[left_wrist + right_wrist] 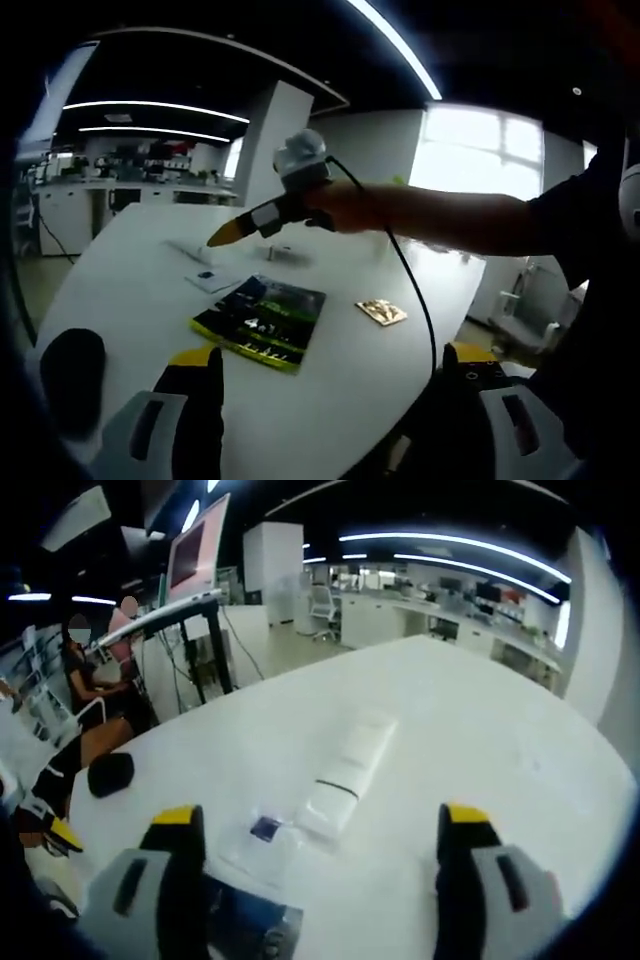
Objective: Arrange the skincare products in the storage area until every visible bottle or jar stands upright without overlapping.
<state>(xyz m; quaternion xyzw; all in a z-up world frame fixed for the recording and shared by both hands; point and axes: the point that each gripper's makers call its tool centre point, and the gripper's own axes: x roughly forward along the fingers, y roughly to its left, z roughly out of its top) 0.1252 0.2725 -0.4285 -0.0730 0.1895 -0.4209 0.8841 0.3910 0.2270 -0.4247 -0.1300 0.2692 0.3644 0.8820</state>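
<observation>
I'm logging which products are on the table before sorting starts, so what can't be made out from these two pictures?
- Green-and-black packet, left gripper view: print too blurred to read.
- Small gold item, same view: too small to identify.
- White items, right gripper view: washed out against the white table; type unclear.
- Dark-dotted clear sachet: too small to tell.
- Right tool: jaws seen side-on, gap unclear.
- Bottles or jars: none recognisable.
</observation>
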